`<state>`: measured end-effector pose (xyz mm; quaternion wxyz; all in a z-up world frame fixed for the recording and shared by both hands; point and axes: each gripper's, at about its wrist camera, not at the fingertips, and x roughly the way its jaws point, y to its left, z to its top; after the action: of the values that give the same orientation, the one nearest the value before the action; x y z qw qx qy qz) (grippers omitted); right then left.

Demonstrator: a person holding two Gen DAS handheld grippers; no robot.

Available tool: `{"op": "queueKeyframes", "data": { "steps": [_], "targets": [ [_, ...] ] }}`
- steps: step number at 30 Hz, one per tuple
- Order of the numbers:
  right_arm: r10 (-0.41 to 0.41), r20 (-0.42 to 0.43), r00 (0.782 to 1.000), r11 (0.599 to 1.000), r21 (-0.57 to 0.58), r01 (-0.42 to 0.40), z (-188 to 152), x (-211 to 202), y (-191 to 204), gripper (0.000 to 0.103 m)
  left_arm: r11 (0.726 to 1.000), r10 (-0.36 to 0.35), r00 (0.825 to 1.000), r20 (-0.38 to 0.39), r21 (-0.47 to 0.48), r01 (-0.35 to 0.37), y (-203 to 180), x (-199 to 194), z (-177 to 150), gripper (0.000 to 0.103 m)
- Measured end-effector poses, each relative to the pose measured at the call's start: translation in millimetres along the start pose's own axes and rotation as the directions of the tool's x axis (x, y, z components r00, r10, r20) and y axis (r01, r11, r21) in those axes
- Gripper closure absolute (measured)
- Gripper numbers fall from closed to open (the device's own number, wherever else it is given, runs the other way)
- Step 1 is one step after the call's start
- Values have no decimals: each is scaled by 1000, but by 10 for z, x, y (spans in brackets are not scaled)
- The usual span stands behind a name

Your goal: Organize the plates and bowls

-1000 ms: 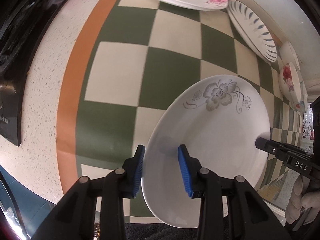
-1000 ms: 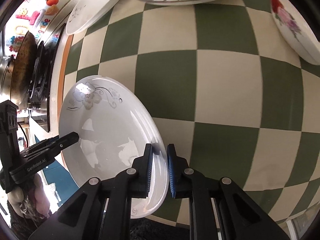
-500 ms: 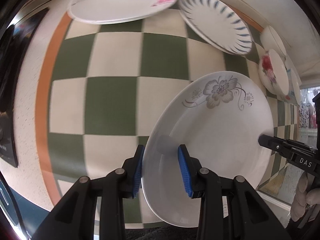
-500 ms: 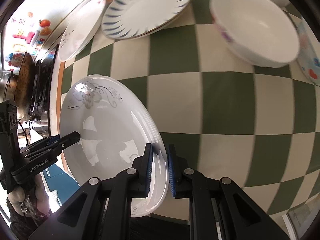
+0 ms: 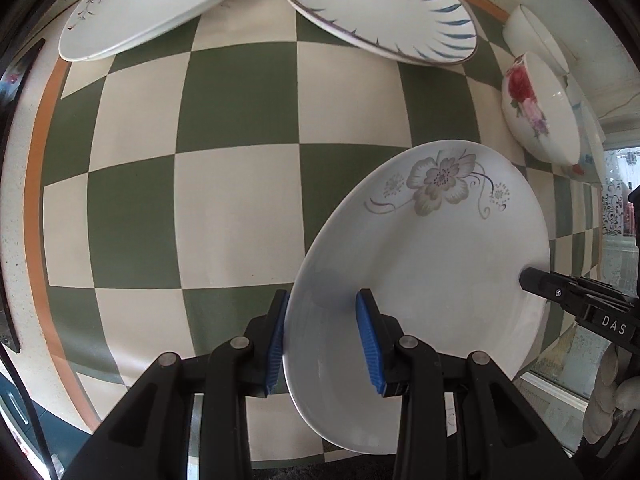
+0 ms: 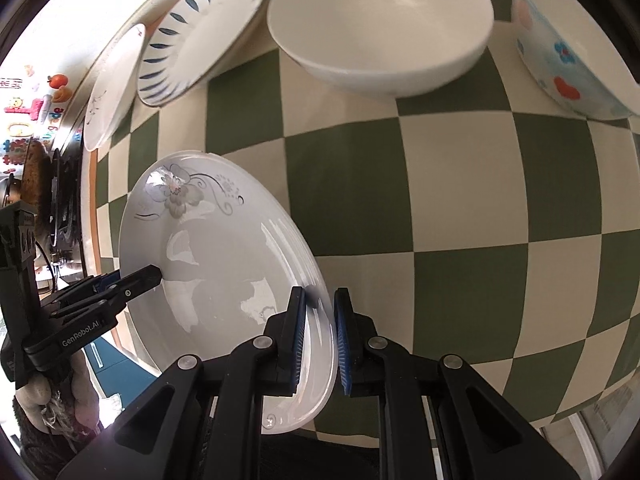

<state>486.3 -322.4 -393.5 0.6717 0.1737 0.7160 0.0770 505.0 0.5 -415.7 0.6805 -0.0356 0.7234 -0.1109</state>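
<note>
A white plate with a grey flower (image 5: pixel 432 264) is held between both grippers above the checked counter. My left gripper (image 5: pixel 322 338) straddles its near rim; the jaws stand wider than the rim, with a gap at the right pad. My right gripper (image 6: pixel 318 336) is shut on the opposite rim of the plate (image 6: pixel 216 264). At the back lie a pink-flowered plate (image 5: pixel 160 4), a blue-leaf plate (image 5: pixel 380 8), a rose bowl (image 5: pixel 536 108), a plain white bowl (image 6: pixel 380 24) and a blue-and-red patterned bowl (image 6: pixel 568 52).
The green-and-cream checked counter (image 5: pixel 224 128) has an orange border on the left. A stove with a pan (image 6: pixel 32 184) stands beyond the counter's left end. The wall runs behind the plates and bowls.
Both grippers have carried the grey-flower plate forward toward the back row; the back plates and bowls now appear larger and nearer. The grip on the plate looks unchanged.
</note>
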Motion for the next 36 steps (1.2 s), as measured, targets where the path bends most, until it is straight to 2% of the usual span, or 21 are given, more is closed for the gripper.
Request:
{"op": "queueKeyframes", "data": {
  "steps": [4, 5, 10, 16, 19, 22, 24, 26, 29, 31, 34, 36],
  "targets": [
    [2, -19, 1000, 1000, 6, -2, -24, 104, -40, 87, 1000, 22, 1000, -6, -3, -22, 44, 28, -15, 72],
    [4, -24, 1000, 1000, 8, -3, -31, 131, -32, 87, 1000, 26, 1000, -6, -7, -26, -126, 122, 48, 72],
    [0, -25, 1000, 1000, -5, 0, -55, 182, 28, 86, 999, 31, 1000, -3, -18, -31, -300, 241, 86, 71],
    [-11, -27, 1000, 1000, -24, 10, -22, 203, 120, 86, 999, 27, 1000, -4, -23, -27, -302, 242, 47, 71],
    [-14, -40, 999, 999, -33, 13, -5, 221, 169, 86, 998, 54, 999, -4, -37, -54, -262, 107, 59, 70],
    [-26, -68, 997, 999, -44, 23, 31, 198, 169, 86, 993, 98, 994, 51, -69, -95, -170, -166, 39, 70],
    [-43, -48, 998, 998, -43, 41, 45, 59, 148, 86, 989, 122, 985, 122, -96, -111, -65, -475, 41, 70],
    [-57, -6, 998, 998, -35, 56, 45, -151, 163, 86, 985, 136, 974, 181, -135, -112, 56, -751, 80, 65],
    [9, 86, 996, 998, -56, -4, 82, -534, 375, 81, 976, 117, 959, 257, -211, -62, 386, -1096, 256, 55],
    [89, 131, 987, 992, -101, -76, 205, -720, 663, 69, 967, 97, 954, 284, -252, -23, 681, -1199, 442, 48],
    [181, 166, 969, 973, -174, -152, 541, -798, 1114, 51, 947, 56, 955, 292, -319, 42, 1141, -1198, 756, 48],
    [207, 196, 958, 967, -190, -170, 855, -767, 1405, 49, 926, 28, 958, 286, -369, 83, 1394, -1119, 952, 48]
  ]
}}
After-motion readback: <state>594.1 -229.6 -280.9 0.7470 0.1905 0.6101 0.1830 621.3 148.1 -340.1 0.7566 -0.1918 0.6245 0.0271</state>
